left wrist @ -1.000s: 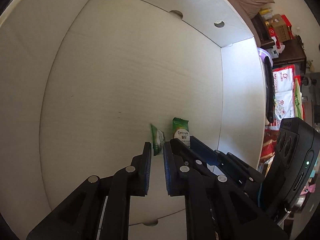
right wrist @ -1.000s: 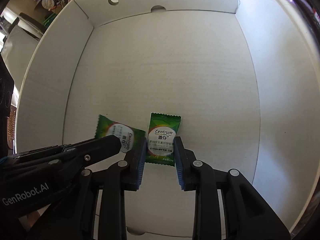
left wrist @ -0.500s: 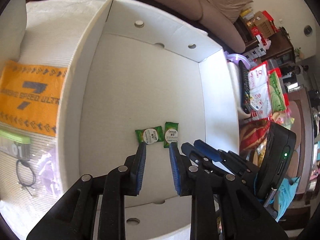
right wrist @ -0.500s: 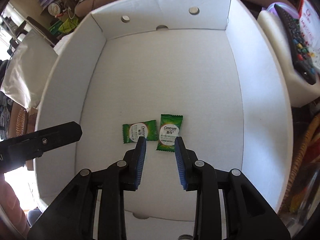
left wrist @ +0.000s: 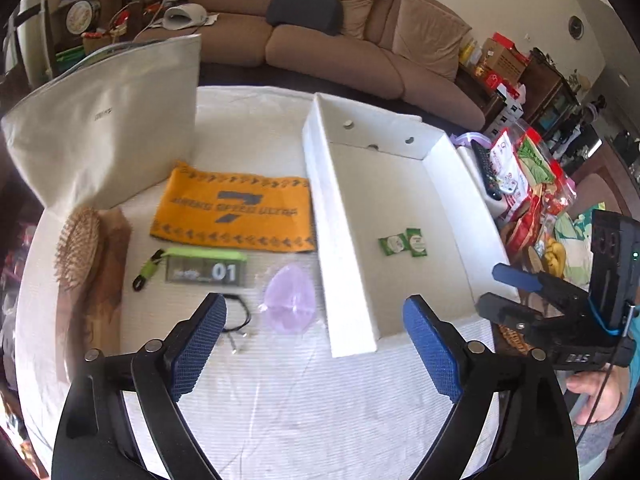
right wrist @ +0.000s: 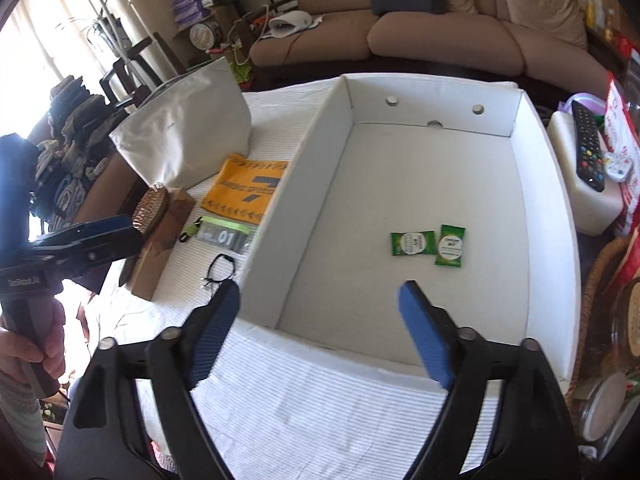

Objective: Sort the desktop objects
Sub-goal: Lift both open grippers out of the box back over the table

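Two green Centrum sachets (right wrist: 428, 243) (left wrist: 403, 241) lie side by side on the floor of the white cardboard box (right wrist: 560, 216) (left wrist: 320, 184). My left gripper (left wrist: 316, 320) hangs above the near left corner of the box, its jaws opening wide, nothing between them. My right gripper (right wrist: 320, 304) is raised over the box's near edge, jaws also opening, empty. Left of the box on the white cloth lie an orange packet (left wrist: 234, 210), a green-topped pouch marked 01 (left wrist: 206, 266), a purple transparent piece (left wrist: 290, 298), a black cord (left wrist: 236, 324) and a wooden hairbrush (left wrist: 78, 246).
A grey-white zip bag (left wrist: 108, 128) stands at the back left. A remote control (right wrist: 588, 148) rests on a white block right of the box, with snack packets (left wrist: 520, 176) beyond. A brown sofa (right wrist: 440, 36) lies behind the table. A person's hand (right wrist: 28, 352) holds the left gripper.
Both grippers have lifted up and back out of the box, leaving both sachets on its floor, and their jaws have spread wide. The left one has swung leftward over the box wall.
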